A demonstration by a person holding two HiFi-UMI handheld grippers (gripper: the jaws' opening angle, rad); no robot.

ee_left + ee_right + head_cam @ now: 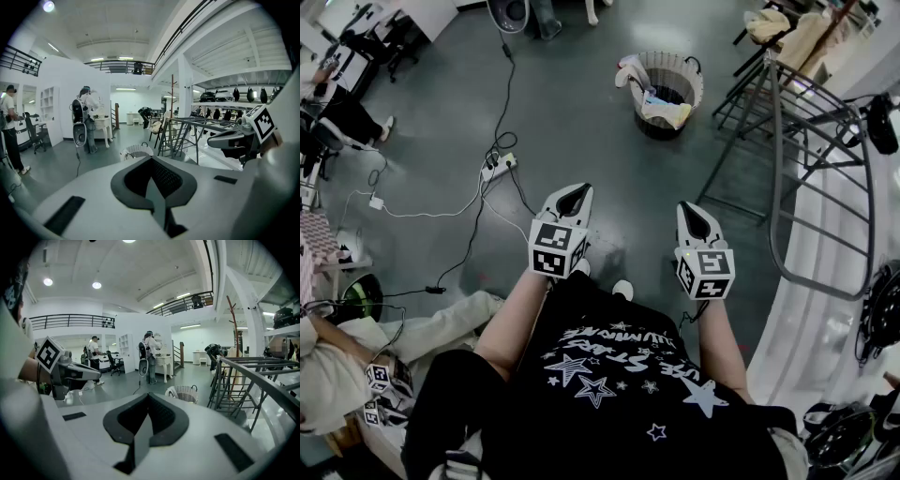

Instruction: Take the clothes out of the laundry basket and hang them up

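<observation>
Looking down in the head view, the wearer's dark star-printed shirt (619,375) fills the lower frame and hides the floor beneath it, and the drying rack (825,187) runs off the right edge. The left gripper (571,195) and the right gripper (694,214) are held out side by side over the grey floor (581,112), apart from each other. Each has its jaws pressed together with nothing between them. Well ahead of them stands the laundry basket (696,80), round and woven. The clothes (666,111) lie in it, one pale piece draped over its left rim and a yellowish one at its near side; what sits deeper is too dark to tell

In the left gripper view that gripper's own pale body covers the lower half, so only the basket's rim (137,151) shows above it and its contents are out of sight. The jaws meet in a closed seam, pinching nothing. The right gripper (213,142) shows at the right, in front of the rack (197,124)

In the right gripper view the jaws are likewise shut together and empty. The basket (185,392) stands beyond them beside the rack (253,376), with cloth over its left rim and its inside hidden. The left gripper (96,376) shows at the left
</observation>
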